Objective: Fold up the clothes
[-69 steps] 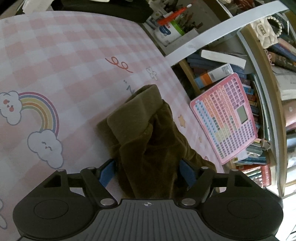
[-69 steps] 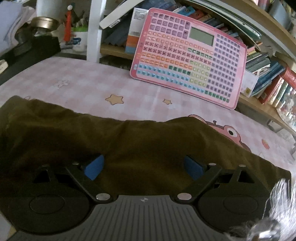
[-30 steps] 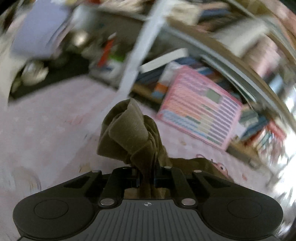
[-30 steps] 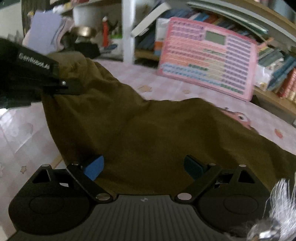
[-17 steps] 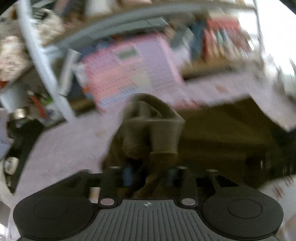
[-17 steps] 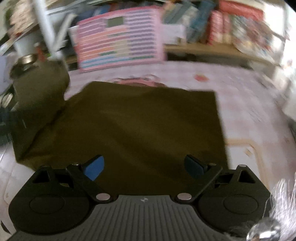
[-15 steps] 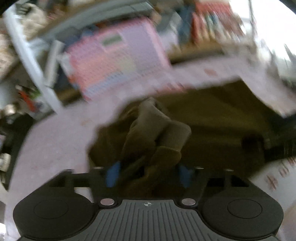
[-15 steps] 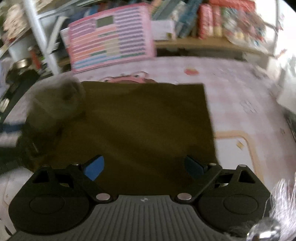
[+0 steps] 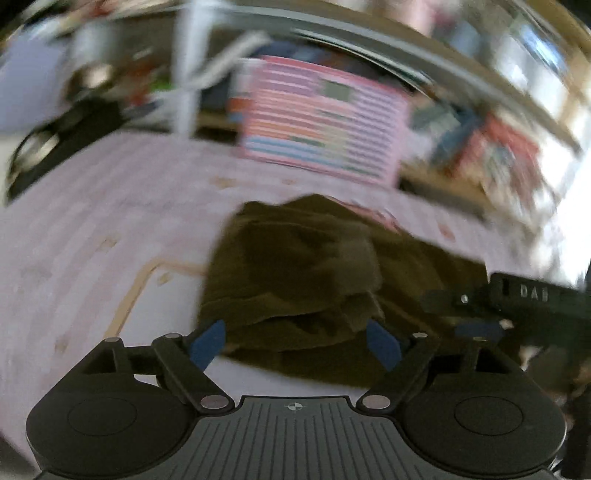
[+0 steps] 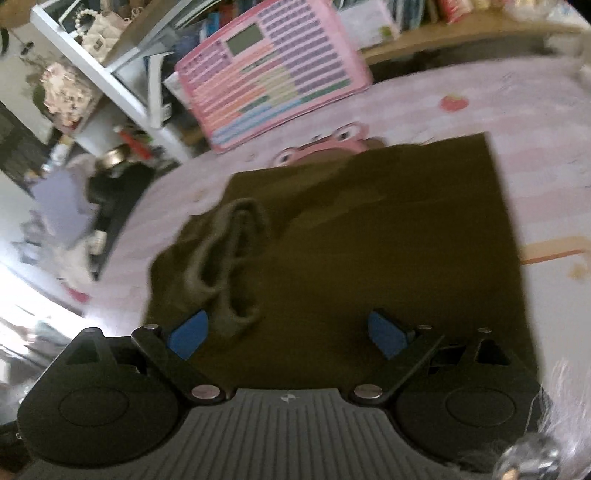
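Fingers (image 9: 384,345) on both grippers are wide apart and hold nothing (left view blurry). Brown cloth (image 10: 369,236) lies flat just ahead, bunched part (image 10: 229,266) at its left end.

Bench (image 10: 535,110) covered in pink checked cartoon-print cloth. Olive garment (image 10: 369,240) lies flat on it, one end bunched into a lump. Pink keyboard toy (image 10: 273,70) stands at the far edge, leaning against the bookshelf (image 10: 461,33).
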A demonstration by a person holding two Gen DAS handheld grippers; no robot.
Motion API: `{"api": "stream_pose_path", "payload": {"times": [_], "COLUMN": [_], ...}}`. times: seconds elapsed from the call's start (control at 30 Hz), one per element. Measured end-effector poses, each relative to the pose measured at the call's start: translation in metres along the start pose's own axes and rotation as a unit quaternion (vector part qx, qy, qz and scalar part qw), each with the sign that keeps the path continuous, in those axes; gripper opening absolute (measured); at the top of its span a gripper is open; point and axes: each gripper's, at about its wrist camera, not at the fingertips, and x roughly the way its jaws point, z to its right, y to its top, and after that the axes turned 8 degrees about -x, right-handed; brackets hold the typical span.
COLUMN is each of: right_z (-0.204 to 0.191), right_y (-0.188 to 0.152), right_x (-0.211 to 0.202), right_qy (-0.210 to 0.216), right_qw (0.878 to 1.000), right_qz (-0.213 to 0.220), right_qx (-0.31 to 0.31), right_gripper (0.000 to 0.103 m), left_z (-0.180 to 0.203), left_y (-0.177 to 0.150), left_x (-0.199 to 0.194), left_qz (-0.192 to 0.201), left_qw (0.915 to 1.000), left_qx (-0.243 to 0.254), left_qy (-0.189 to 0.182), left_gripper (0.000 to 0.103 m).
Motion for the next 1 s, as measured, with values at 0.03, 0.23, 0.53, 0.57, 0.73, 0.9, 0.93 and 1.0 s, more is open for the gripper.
{"api": "stream_pose_path", "payload": {"times": [0.03, 0.23, 0.53, 0.57, 0.73, 0.9, 0.93, 1.0], "right_z": [-0.001, -0.004, -0.007, -0.008, -0.009, 0.022, 0.022, 0.018], "right_y": [0.002, 0.013, 0.022, 0.023, 0.017, 0.003, 0.002, 0.002], "right_x": [0.004, 0.033, 0.073, 0.076, 0.048, 0.070, 0.071, 0.066], "right_qy": [0.011, 0.049, 0.078, 0.079, 0.184, 0.075, 0.079, 0.075], "right_qw": [1.000, 0.997, 0.983, 0.981, 0.966, 0.973, 0.973, 0.977], "right_qz": [-0.005, -0.030, -0.040, -0.048, 0.004, -0.018, -0.015, -0.010], "right_qx": [0.010, 0.052, 0.161, 0.169, 0.183, 0.217, 0.215, 0.201], "right_gripper": [0.094, 0.095, 0.064, 0.024, 0.020, 0.025, 0.026, 0.032], "left_z": [-0.007, -0.037, -0.048, -0.048, -0.047, -0.049, -0.049, -0.050], "left_y": [0.002, -0.005, -0.003, -0.001, 0.004, 0.009, 0.010, 0.013], "left_x": [-0.006, -0.016, -0.022, -0.022, -0.019, -0.015, -0.014, -0.012], "left_qz": [0.005, 0.010, 0.008, 0.008, 0.004, -0.006, -0.007, -0.011], "left_qw": [0.9996, 0.9942, 0.9952, 0.9956, 0.9972, 0.9977, 0.9979, 0.9981], "left_qx": [-0.027, -0.106, -0.097, -0.094, -0.074, -0.062, -0.059, -0.052], "left_qy": [-0.002, 0.013, 0.009, 0.007, -0.009, -0.024, -0.027, -0.032], "left_gripper": [0.087, 0.087, 0.087, 0.087, 0.087, 0.087, 0.087, 0.087]}}
